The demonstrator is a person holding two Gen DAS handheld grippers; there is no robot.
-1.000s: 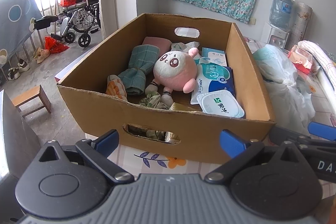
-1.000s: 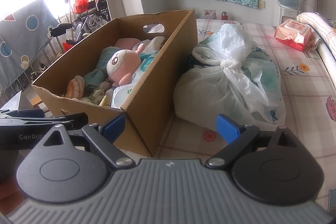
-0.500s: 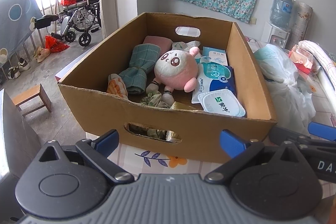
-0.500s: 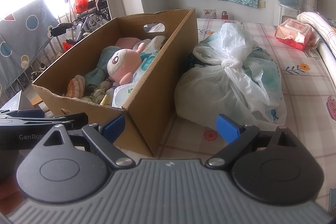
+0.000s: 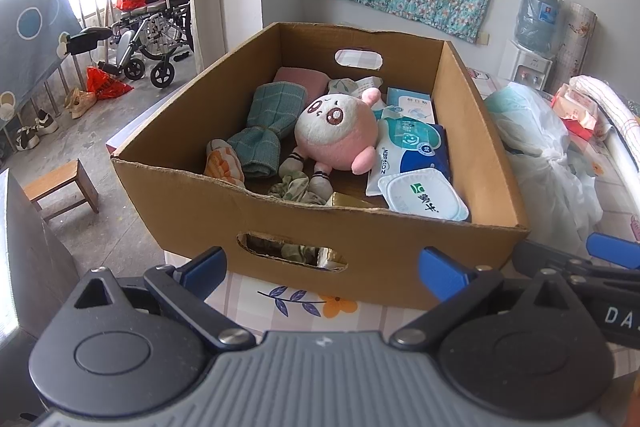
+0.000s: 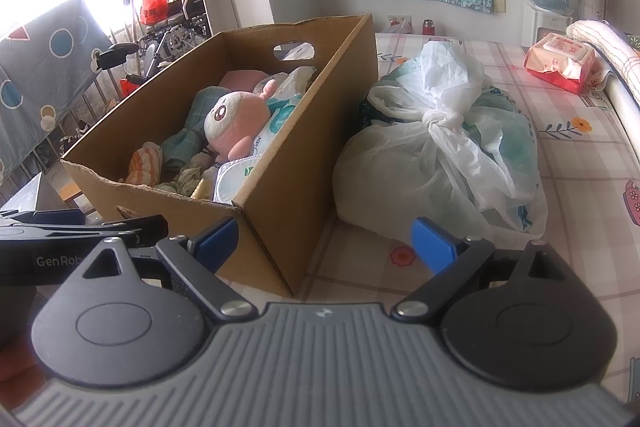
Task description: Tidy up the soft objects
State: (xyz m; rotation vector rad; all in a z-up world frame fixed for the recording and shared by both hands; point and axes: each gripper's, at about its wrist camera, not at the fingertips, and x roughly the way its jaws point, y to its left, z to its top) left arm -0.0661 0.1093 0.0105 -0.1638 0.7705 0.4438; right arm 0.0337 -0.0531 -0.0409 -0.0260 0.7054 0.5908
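The cardboard box (image 5: 320, 227) is open at the top, so its inside can be entered from above across the middle of the left wrist frame. The pink plush (image 5: 338, 135), teal cloth (image 5: 266, 123) and wipes packs (image 5: 416, 163) crowd the floor, with little bare bottom. At right a knotted plastic bag (image 6: 440, 147) presses against the box wall. Bare tablecloth (image 6: 352, 267) lies at lower centre.

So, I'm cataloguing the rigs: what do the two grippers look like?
Both look alike: the left gripper and right gripper have a ribbed grey body, two black round-hubbed linkage arms with silver pivot screws, and blue fingertip pads. White lettering marks their sides.
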